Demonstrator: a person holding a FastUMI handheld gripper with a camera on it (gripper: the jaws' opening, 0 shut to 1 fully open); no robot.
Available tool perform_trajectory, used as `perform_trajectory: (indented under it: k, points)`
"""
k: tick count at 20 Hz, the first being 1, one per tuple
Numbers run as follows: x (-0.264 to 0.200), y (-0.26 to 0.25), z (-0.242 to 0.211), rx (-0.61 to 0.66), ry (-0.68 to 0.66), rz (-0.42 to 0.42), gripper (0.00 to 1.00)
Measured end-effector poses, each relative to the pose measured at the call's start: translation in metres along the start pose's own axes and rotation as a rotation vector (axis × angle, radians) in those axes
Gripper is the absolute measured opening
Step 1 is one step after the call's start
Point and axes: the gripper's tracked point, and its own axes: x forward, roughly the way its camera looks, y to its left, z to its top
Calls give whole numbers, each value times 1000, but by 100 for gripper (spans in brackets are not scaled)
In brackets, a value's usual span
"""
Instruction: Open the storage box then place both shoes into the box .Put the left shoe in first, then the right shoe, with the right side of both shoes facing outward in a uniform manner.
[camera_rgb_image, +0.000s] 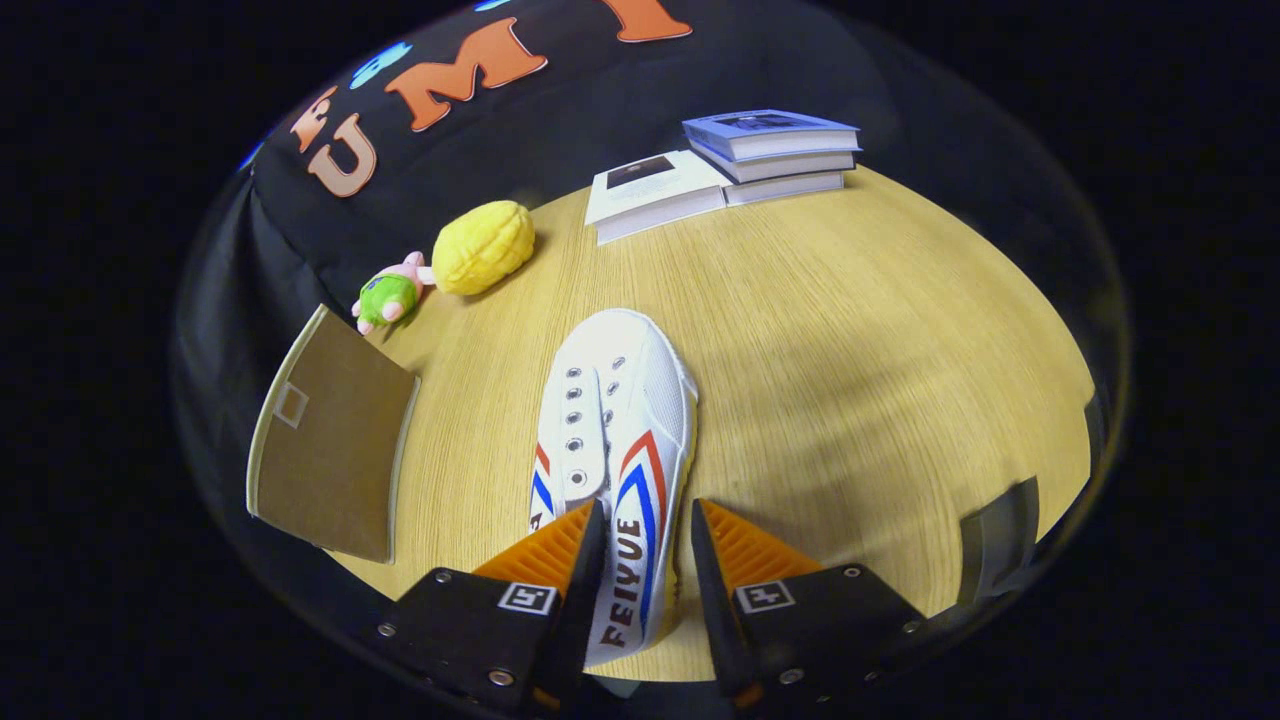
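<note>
Basically the white canvas low-top shoe with red and blue side stripes (615, 440) lies on the light wood-grain tabletop (850, 330) with its long axis running straight ahead of the hand-held gripper (648, 530): heel end nearest, between the two fingers, toe pointing away toward the books.

Hand-held gripper is partly open, fingers straddling the shoe's rear quarter. The left finger looks like it's at the collar edge and the right one just off the striped side wall; can't confirm either is pressing, so I'd call it no grip yet.

Relative to the shoe:
- tan flat panel with a small square cutout (330, 445), probably the storage box lid or flap, sits to its left, near but apart
- yellow pineapple-shaped plush (483, 247) and small green-and-pink plush toy (388, 297) beyond its toe, to the left
- stack of blue and white books (730, 165) well beyond its toe

Next move likely turns on closing across the shoe's width at the heel.
</note>
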Motion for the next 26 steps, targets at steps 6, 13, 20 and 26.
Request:
perform_trajectory:
  k: [6,13,20,26]
  points:
    - [-5,-2,8,39,-10,-8,14]
    - [-20,53,27,121,-34,132,8]
    - [-64,181,75,20,-115,326,7]
    - [-78,292,80,-100,-123,457,7]
